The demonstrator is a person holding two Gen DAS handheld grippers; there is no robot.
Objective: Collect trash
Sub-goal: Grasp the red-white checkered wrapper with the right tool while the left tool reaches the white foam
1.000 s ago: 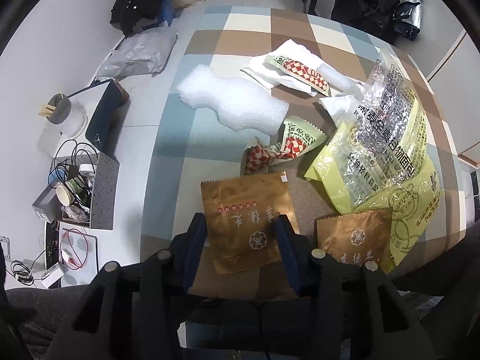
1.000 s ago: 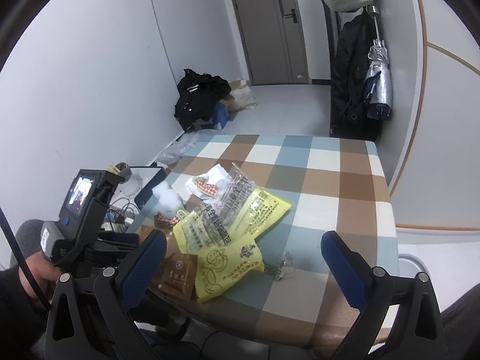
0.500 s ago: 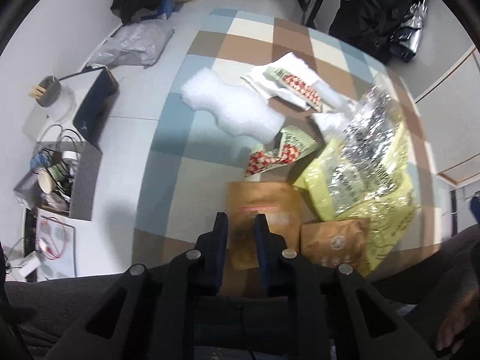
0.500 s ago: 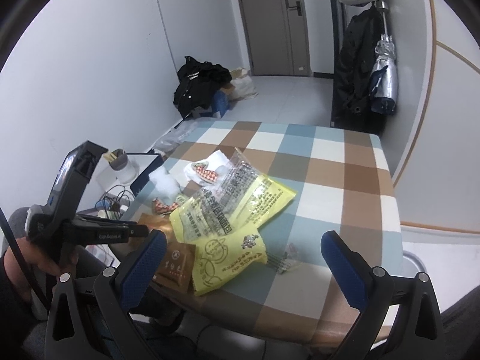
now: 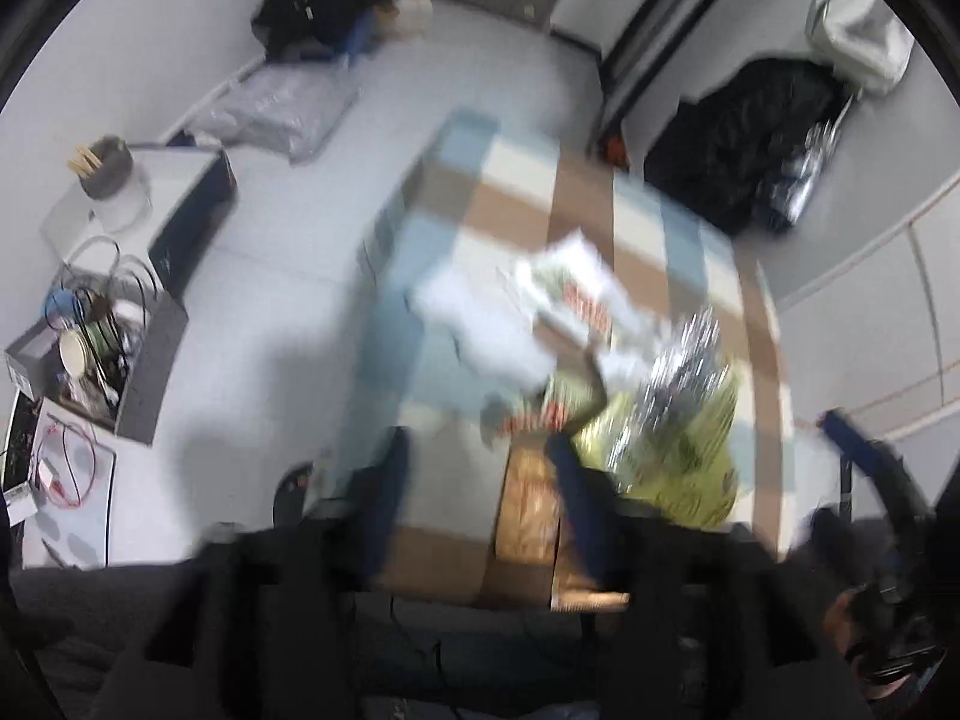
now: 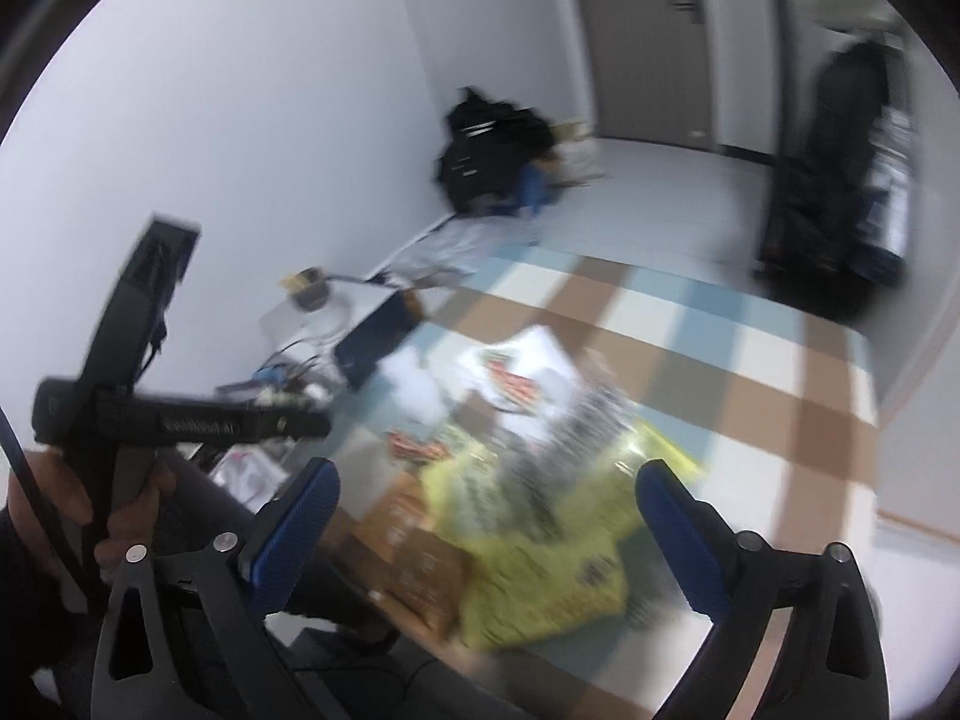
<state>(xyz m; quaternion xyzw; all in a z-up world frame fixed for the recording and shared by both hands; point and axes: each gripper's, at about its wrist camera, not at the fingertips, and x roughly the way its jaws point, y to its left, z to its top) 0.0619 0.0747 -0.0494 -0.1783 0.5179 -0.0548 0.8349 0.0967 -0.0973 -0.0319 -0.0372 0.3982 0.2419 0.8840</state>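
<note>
Both views are motion-blurred. Trash lies on the checked table (image 5: 588, 192): a brown paper packet (image 5: 528, 504) at the near edge, a yellow plastic bag (image 5: 678, 450) with a silvery crinkled wrapper (image 5: 690, 360), white bubble wrap (image 5: 480, 318) and a red-patterned wrapper (image 5: 576, 300). My left gripper (image 5: 477, 480) is open above the table's near edge, its right finger beside the brown packet, holding nothing. My right gripper (image 6: 480, 510) is open and empty, above the yellow bag (image 6: 528, 540) and brown packets (image 6: 414, 540). The left gripper's body (image 6: 120, 408) shows at the left of the right wrist view.
On the floor to the left stand a grey box of cables (image 5: 96, 354), a white box with a cup (image 5: 114, 180) and a plastic bag (image 5: 270, 114). Black clothes (image 5: 324, 6) lie by the far wall. A dark coat (image 5: 756, 132) hangs beyond the table.
My left gripper closed half a second ago and now stands open again, pulled back and tilted up. My right gripper has moved down and nearer to the trash pile.
</note>
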